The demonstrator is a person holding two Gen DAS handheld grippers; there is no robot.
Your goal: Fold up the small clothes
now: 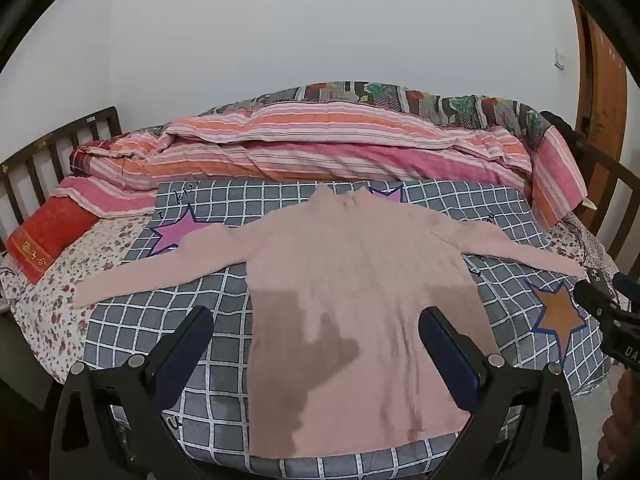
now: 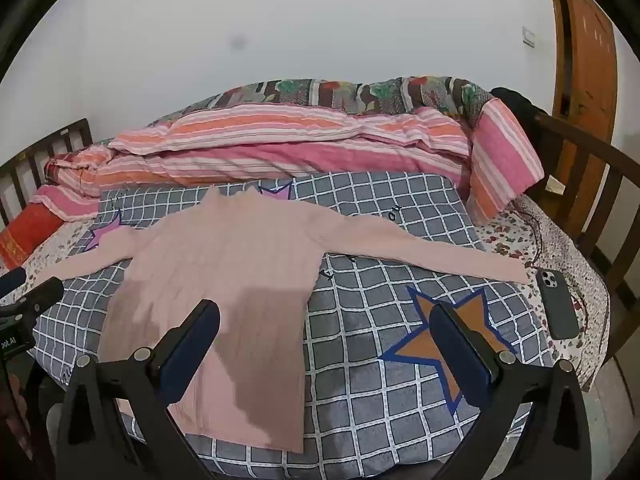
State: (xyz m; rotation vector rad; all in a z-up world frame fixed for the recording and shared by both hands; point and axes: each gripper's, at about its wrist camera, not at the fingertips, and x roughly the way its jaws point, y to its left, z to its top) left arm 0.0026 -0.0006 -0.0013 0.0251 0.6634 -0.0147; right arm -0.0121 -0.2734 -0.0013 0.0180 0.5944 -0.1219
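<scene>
Pink sweater point(image 1: 352, 280) spread flat, sleeves out to both sides, on a grey checked cushion point(image 1: 500, 208) on the bed, hem nearest the cameras. Left gripper point(image 1: 316, 332) spread wide over the lower body of the sweater, apparently above the cloth rather than touching it, gripping nothing. Right gripper point(image 2: 326, 328) likewise wide apart and empty, straddling the sweater's right edge and the orange star point(image 2: 452, 332); dark phone point(image 2: 558, 304) off by the right cuff.

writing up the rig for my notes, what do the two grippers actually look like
Both look alike. The left gripper and right gripper each have a matte black frame with triangular cutouts, round silver pivot pins, and two flat fingers faced with dark navy pads. The right gripper's body, seen from the left wrist camera, carries white lettering, partly cut off. No cables or sleeves are visible.
</scene>
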